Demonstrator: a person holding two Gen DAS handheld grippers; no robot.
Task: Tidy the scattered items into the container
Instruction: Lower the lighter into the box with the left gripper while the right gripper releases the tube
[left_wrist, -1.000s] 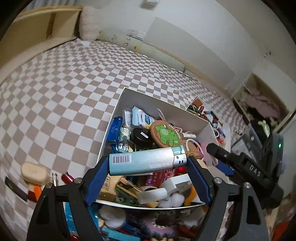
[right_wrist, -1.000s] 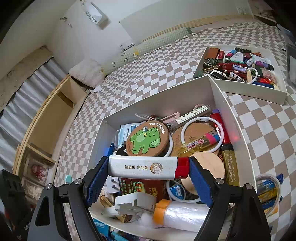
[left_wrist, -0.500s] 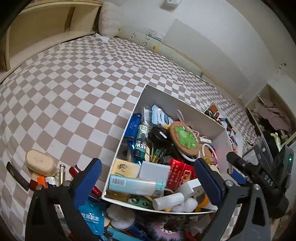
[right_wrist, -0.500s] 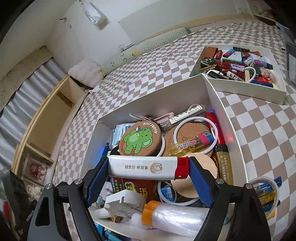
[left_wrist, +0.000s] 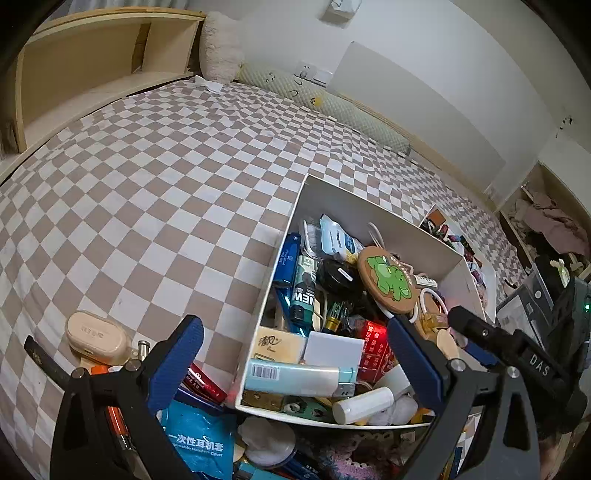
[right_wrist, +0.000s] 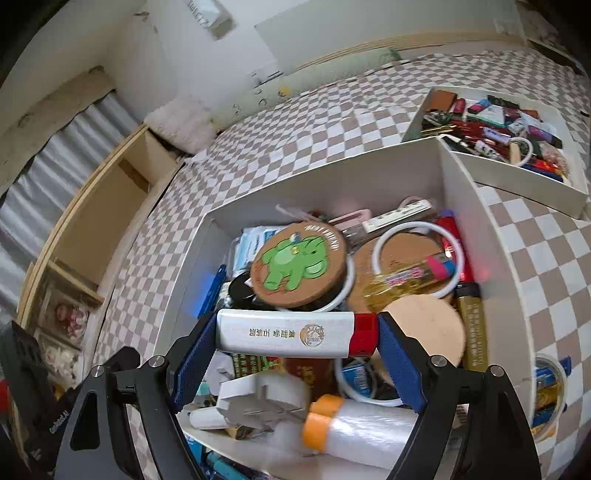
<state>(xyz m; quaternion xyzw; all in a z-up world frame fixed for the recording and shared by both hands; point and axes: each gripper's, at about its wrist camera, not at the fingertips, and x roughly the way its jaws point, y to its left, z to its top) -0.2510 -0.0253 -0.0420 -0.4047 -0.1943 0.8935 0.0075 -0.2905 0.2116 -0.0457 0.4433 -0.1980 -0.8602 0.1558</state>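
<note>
Reading "NEW" on a green packet (left_wrist: 303, 295) and "BEST FRIEND" on the round cork coaster with a green elephant (right_wrist: 298, 264), both inside the white cardboard box (left_wrist: 373, 214) on the brown-and-white checked bedspread (left_wrist: 155, 177). Left gripper (left_wrist: 291, 363) stands released above a pale-blue barcoded lighter (left_wrist: 299, 379) lying in the box. Right gripper (right_wrist: 297, 345) clenches a white, red-capped lighter (right_wrist: 291, 334).

White open-topped container (left_wrist: 334, 201) on the checkered bed, crammed with small items, pale blue lighter (left_wrist: 299, 379) lying flat inside near its front wall, white red-capped lighter (right_wrist: 291, 334) crosswise above the heap, possibly not touching it
</note>
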